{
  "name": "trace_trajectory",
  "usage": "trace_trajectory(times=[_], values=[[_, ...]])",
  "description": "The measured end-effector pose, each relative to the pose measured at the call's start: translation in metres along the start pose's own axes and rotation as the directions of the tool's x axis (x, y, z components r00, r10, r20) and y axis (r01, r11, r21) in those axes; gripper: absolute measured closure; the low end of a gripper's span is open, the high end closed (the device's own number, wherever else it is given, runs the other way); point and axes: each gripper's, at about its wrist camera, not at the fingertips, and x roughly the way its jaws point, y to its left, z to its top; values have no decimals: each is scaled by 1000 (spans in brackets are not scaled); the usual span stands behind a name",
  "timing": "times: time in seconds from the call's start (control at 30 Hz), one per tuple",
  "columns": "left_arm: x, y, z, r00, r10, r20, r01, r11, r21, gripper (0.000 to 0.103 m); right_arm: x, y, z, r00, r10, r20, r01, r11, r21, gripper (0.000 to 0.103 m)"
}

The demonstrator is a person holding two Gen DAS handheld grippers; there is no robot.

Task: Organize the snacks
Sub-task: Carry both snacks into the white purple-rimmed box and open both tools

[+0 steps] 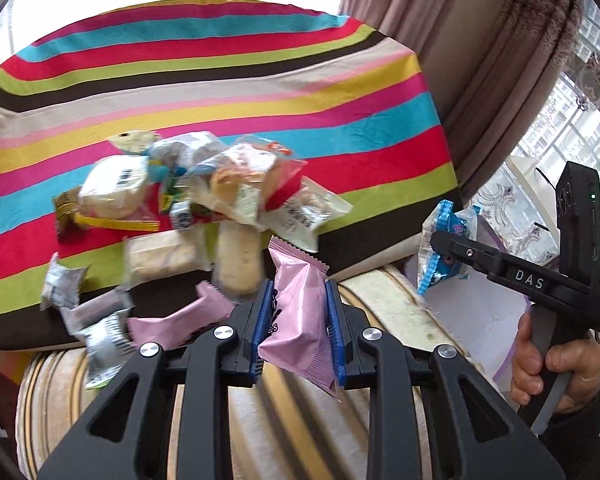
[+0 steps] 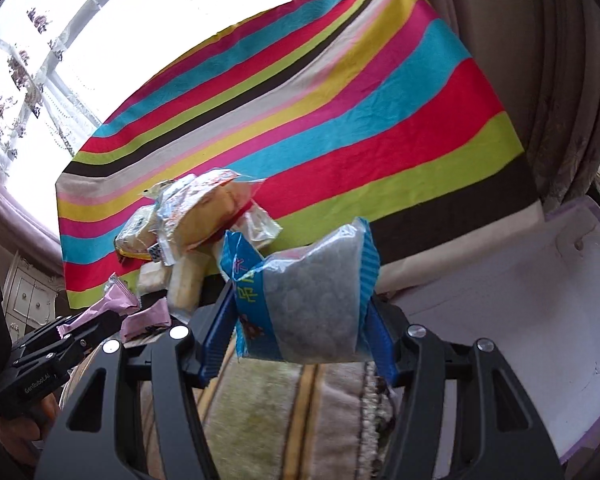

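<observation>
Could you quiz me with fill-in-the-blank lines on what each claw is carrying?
1. The left claw grips a ____ foil snack packet.
2. The right claw holds a clear packet with ____ edges.
3. The snack pile lies on a ____ cloth.

Missing: pink; blue; striped

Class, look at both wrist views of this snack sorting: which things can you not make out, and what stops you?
- Snack pile, left wrist view: motion blur, labels unreadable.
- Pink packet in the left gripper: its print is hidden by the pads.
- Blue packet in the right gripper: lower part behind the fingers.
</observation>
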Motion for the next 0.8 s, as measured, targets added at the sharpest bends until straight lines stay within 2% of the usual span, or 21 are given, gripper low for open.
trace_trajectory(times=[0.33,0.63,0.8], values=[[63,-93,13,986,-116,-123,131,984,121,79,-7,-94,-20,996,-88,-23,90,987,131,44],[114,-137,15,960,-138,-245,178,973,150,79,-2,-131,-35,990,-132,-50,140,970,199,43],[130,-149,18,953,-129,-273,174,974,147,79,1,-139,-39,988,-141,-60,150,965,214,39]])
